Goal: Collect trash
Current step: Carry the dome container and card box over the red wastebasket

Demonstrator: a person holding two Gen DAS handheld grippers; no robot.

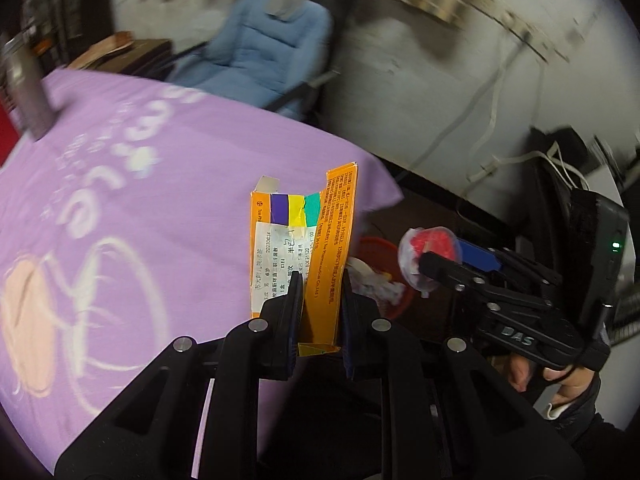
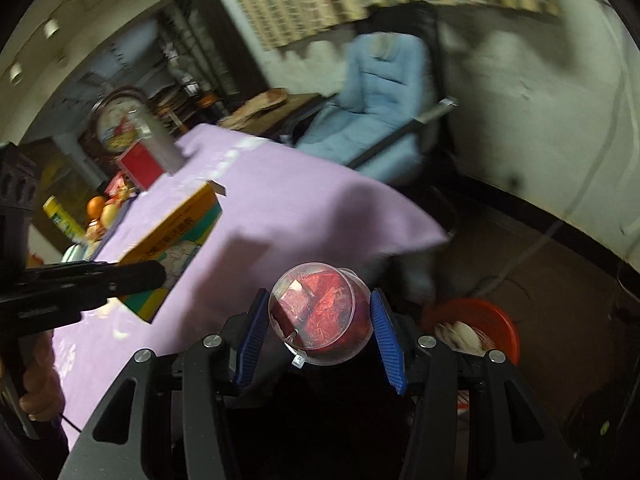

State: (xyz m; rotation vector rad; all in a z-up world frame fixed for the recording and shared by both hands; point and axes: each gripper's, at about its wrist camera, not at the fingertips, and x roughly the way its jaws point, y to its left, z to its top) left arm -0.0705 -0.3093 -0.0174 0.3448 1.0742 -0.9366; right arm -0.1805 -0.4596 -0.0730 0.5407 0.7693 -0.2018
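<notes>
My left gripper (image 1: 320, 280) is shut on an orange cardboard box (image 1: 304, 248) with a white label and coloured stripes, held above the edge of the purple-clothed table (image 1: 120, 200). The box also shows in the right wrist view (image 2: 172, 236). My right gripper (image 2: 318, 320) is shut on a clear plastic cup with red wrappers inside (image 2: 316, 312), held off the table's corner. The cup also shows in the left wrist view (image 1: 430, 252). A red bin (image 2: 480, 320) with white crumpled trash stands on the floor below; it also shows behind the box in the left wrist view (image 1: 384, 276).
A blue office chair (image 2: 380, 120) stands behind the table. A red box (image 2: 140, 164), a grey cup (image 2: 160, 136) and fruit (image 2: 104, 208) sit at the table's far left. Cables (image 1: 500, 160) run along the wall and floor at the right.
</notes>
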